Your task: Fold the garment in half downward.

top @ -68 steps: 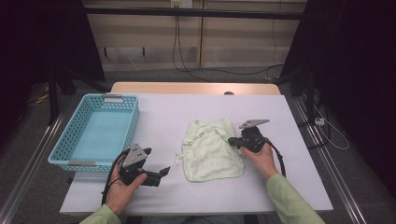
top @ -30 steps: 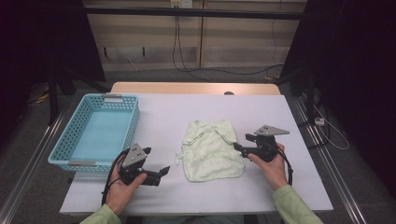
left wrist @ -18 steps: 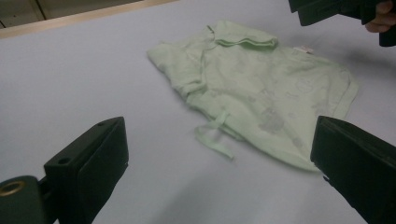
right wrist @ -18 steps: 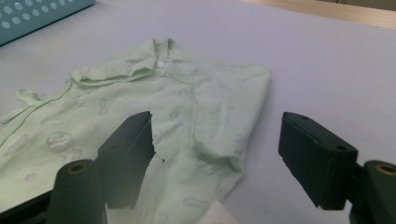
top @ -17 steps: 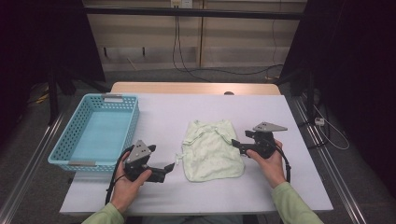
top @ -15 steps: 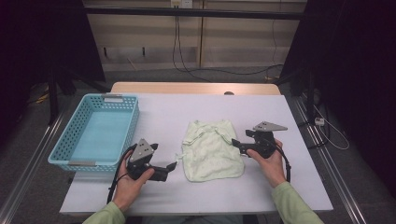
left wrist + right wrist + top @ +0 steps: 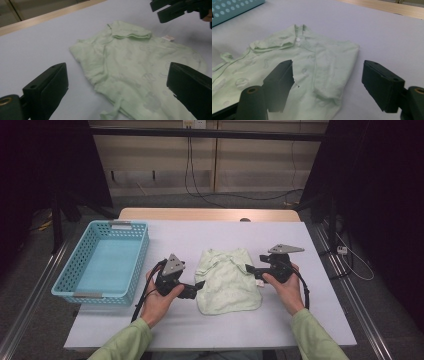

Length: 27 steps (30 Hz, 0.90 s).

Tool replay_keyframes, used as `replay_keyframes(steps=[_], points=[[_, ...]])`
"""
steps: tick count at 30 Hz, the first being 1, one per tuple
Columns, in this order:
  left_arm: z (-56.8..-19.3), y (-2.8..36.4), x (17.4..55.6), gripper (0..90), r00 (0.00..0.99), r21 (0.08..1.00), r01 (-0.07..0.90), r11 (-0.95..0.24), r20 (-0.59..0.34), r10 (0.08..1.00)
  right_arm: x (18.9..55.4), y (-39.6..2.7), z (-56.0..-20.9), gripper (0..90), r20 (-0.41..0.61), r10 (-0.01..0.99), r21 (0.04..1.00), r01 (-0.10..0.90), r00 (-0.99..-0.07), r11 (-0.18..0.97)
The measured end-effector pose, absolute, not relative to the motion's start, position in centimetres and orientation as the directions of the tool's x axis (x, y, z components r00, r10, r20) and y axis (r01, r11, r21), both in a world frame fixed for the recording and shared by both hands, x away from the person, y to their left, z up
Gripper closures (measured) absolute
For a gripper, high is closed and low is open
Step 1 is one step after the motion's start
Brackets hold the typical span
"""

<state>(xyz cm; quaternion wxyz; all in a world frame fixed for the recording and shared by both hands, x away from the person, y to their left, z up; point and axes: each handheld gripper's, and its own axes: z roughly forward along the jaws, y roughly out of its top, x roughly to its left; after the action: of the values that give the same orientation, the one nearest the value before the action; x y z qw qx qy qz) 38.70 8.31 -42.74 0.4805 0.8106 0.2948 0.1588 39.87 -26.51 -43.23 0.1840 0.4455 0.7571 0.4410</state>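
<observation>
Closing in: both hand-held grippers flank the garment, neither touching it.
Left hand-held gripper (image 7: 198, 287): jaws spread wide, empty, at the garment's (image 7: 226, 278) near left edge.
Right hand-held gripper (image 7: 249, 270): jaws have just been opening and stand apart, nothing between them, at the right edge by the label.
Garment: small pale-green shirt, rumpled, flat on the bench (image 7: 310, 320) between both tools.
Next move, likely: lower each pair of jaws onto an edge and pinch.
Basket (image 7: 103, 261): beyond the left tool, well apart.
</observation>
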Motion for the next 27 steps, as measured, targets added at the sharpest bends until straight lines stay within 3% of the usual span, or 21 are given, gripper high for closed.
replay_keyframes(steps=[10,12,15,18,25,27], points=[[-42.8,7.4,41.9,6.6,0.749,0.861,0.348,-0.37,-0.018,0.662,42.2,-27.1,-43.1,18.7,0.118,0.847,0.814,0.539,-0.518,0.216],[-42.8,7.3,43.0,6.8,0.726,0.857,0.389,-0.338,-0.06,0.685,42.8,-27.1,-43.0,19.2,0.115,0.853,0.813,0.541,-0.51,0.213],[-42.9,6.9,44.5,8.8,0.715,0.842,0.398,-0.363,-0.037,0.698,43.8,-27.1,-42.8,27.4,0.1,0.857,0.814,0.536,-0.506,0.222],[-43.0,6.8,45.9,11.6,0.71,0.839,0.433,-0.33,-0.092,0.698,44.8,-27.1,-43.0,32.8,0.107,0.854,0.809,0.544,-0.51,0.223],[-43.6,6.0,48.3,10.3,0.711,0.829,0.446,-0.339,-0.098,0.696,47.0,-26.9,-43.7,46.2,0.13,0.865,0.781,0.588,-0.485,0.212],[-43.9,6.0,48.8,9.7,0.7,0.825,0.459,-0.331,-0.106,0.706,47.6,-26.7,-43.8,49.6,0.096,0.872,0.775,0.586,-0.48,0.237]])
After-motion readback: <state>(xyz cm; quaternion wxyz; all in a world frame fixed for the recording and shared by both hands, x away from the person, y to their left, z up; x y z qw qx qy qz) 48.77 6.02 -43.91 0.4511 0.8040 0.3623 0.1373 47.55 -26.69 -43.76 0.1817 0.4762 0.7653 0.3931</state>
